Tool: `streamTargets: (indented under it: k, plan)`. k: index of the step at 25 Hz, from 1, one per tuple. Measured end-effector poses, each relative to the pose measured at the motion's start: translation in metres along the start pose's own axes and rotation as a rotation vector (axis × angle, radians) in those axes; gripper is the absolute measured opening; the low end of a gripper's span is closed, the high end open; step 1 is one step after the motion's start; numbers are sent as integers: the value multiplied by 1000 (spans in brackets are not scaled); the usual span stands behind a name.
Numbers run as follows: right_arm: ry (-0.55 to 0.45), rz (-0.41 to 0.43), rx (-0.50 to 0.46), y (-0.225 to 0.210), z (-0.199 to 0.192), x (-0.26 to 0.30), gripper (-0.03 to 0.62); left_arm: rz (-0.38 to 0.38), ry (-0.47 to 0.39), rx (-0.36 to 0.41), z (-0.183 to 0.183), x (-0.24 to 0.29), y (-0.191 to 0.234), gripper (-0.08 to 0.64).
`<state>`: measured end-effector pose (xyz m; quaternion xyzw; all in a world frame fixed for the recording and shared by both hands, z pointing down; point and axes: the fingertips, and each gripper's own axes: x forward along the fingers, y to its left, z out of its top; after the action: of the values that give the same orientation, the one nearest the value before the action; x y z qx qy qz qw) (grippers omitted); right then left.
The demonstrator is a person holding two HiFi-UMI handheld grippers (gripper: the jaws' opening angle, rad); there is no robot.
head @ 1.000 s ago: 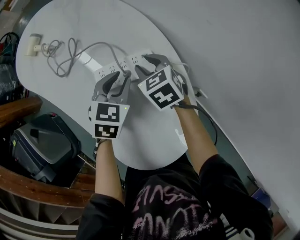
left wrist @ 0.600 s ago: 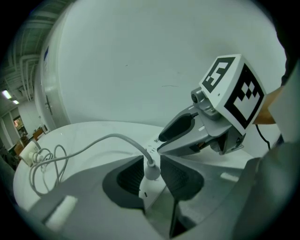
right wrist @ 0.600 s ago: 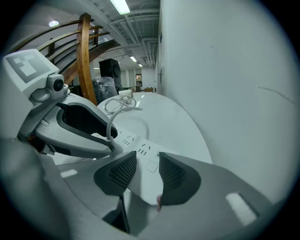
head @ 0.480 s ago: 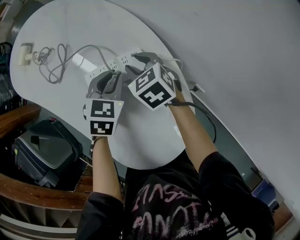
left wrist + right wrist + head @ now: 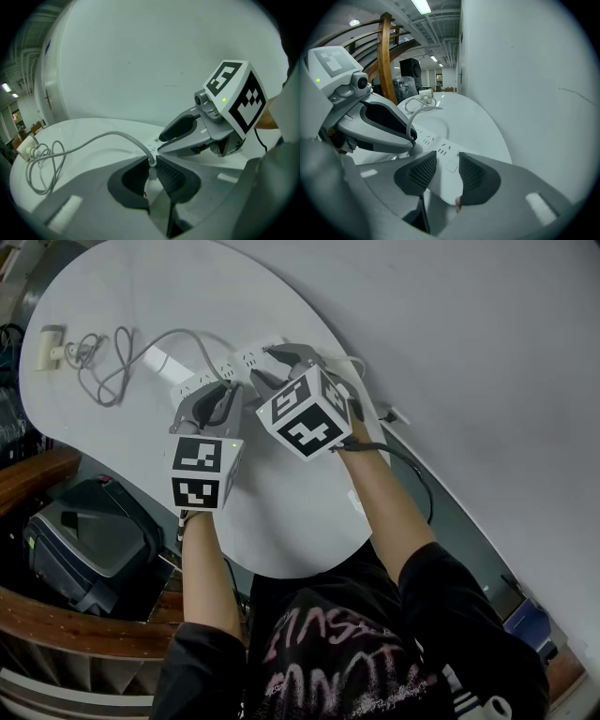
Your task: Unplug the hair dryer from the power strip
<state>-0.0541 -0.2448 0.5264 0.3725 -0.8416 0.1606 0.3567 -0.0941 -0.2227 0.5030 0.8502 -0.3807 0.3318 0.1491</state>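
A white power strip [image 5: 202, 381] lies near the far edge of the white table [image 5: 281, 512]. My left gripper [image 5: 225, 397] is shut on a white plug [image 5: 151, 172] seated in the strip. From the plug a grey cable [image 5: 173, 336] runs left to a loose coil [image 5: 98, 367] and a small cream object [image 5: 47, 345], too small to identify. My right gripper [image 5: 272, 367] is shut on the strip's right end [image 5: 446, 174], one pad on each side. The left gripper view also shows the right gripper [image 5: 187, 136], close beside the plug.
The wall [image 5: 469, 352] runs right behind the strip. The table's curved edge drops to a dark box [image 5: 80, 540] and a wooden rail [image 5: 37, 465] at the left. A black cable [image 5: 412, 474] hangs by the person's right forearm.
The head view shifted a little a second ago. Both grippers keep the same hold, the left on the plug and the right on the strip, with no visible movement of either.
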Motion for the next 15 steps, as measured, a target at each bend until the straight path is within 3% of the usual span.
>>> streamTargets:
  k: [5, 10, 14, 15]
  plan:
    - [12, 2, -6, 1, 0, 1, 176, -5, 3, -27, 0, 0, 2, 54]
    - [18, 2, -10, 2, 1, 0, 176, -8, 4, 6, 1, -3, 0, 52]
    - [20, -4, -9, 3, 1, 1, 176, -19, -1, -75, 1, -3, 3, 51]
    - [22, -7, -8, 3, 0, 1, 176, -17, 3, -65, 1, -3, 3, 51]
